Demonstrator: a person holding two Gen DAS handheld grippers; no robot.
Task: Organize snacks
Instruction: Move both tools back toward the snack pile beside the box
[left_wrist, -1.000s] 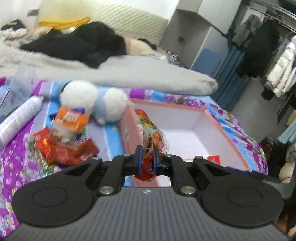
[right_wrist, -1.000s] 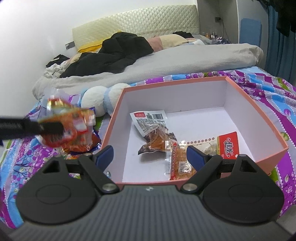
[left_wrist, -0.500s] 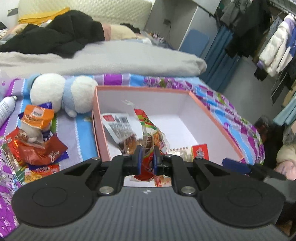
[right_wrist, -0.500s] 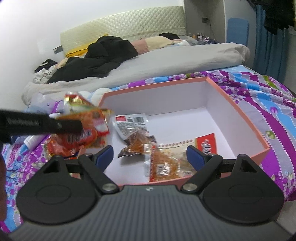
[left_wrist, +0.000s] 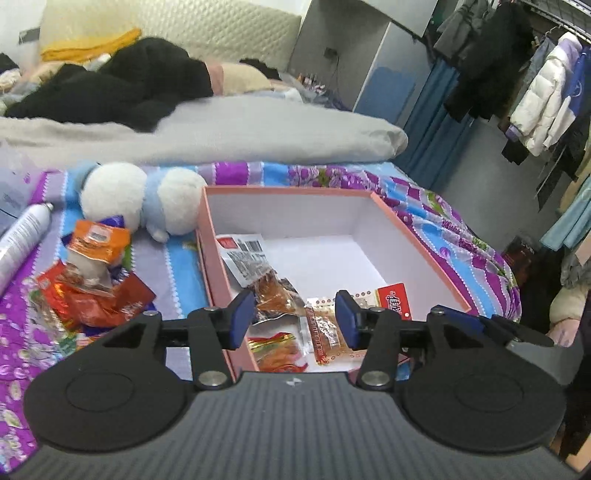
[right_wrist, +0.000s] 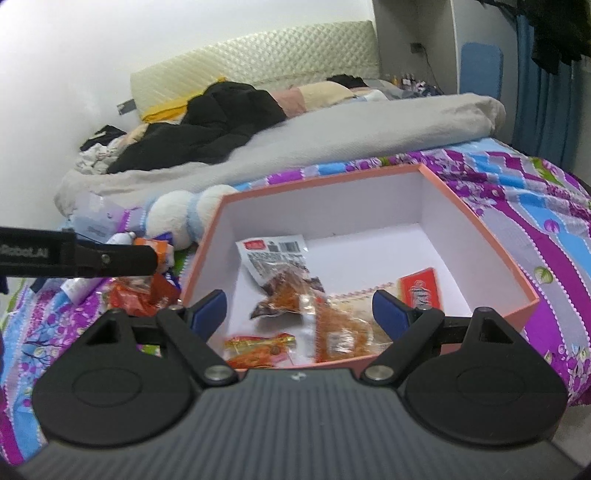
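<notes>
Broadly, the purple-and-blue patterned bedspread (left_wrist: 436, 210) serves as the work surface, and the pink box (left_wrist: 417, 243) with white walls sits open on it at the right so packets can be dropped straight in. Left of the box lies the heap of unsorted snacks (left_wrist: 92, 291), red and orange foil packets piled near a white plush toy (left_wrist: 140, 199), close enough for short carries. The left gripper (left_wrist: 295, 317) hangs over the box's near-left corner; its jaws have just been opening and nothing sits between them, while the red-and-yellow packet (right_wrist: 258, 349) lies below on the box floor, crinkled and glossy, beside three other packets. The right gripper (right_wrist: 299, 308) waits over the near edge with jaws wide and empty, probably ready for the next pick.
</notes>
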